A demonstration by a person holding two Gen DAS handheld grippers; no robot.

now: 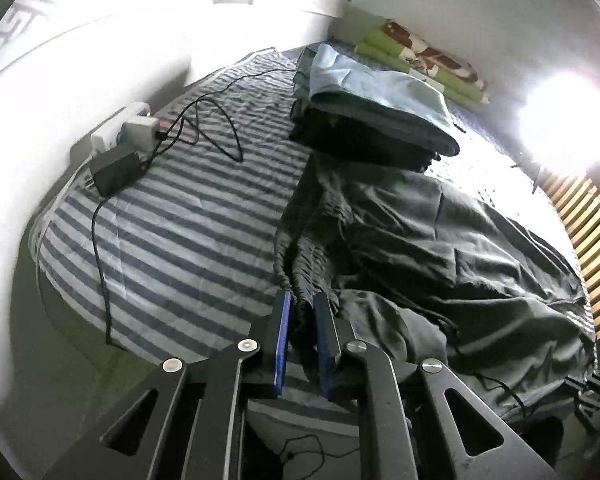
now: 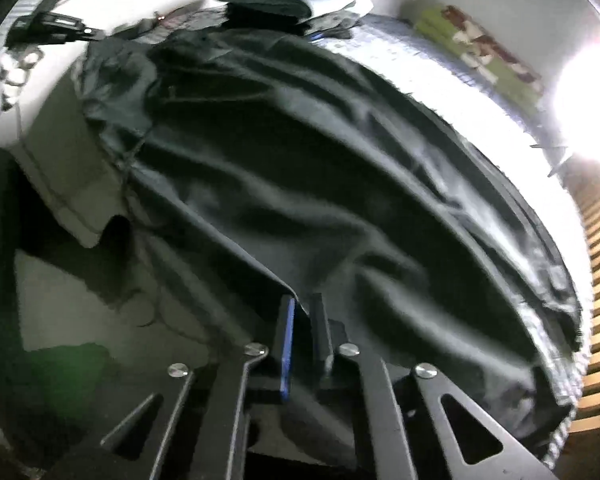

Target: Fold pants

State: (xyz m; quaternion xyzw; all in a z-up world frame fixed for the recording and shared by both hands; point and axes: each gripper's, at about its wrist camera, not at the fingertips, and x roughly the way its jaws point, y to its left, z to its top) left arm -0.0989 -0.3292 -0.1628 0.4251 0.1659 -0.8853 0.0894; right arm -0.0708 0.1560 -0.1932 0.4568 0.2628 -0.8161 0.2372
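Observation:
Dark grey pants [image 1: 440, 240] lie crumpled across the right side of a bed. My left gripper [image 1: 302, 300] is shut on their gathered elastic waistband, which is pinched between the blue pads and lifted a little off the sheet. In the right wrist view the pants [image 2: 300, 160] stretch away as one long wrinkled sheet of cloth. My right gripper [image 2: 303, 304] is shut on a near edge of that cloth, a corner of which runs down between its fingers.
A blue-and-white striped sheet [image 1: 180, 220] covers the bed. Black chargers with cables [image 1: 116, 168] and a white power strip [image 1: 112, 132] lie at its left edge. A stack of folded clothes [image 1: 372, 112] sits behind the pants, with a green patterned pillow [image 1: 428, 60] by the wall. Wooden slats [image 1: 588, 232] show at the right.

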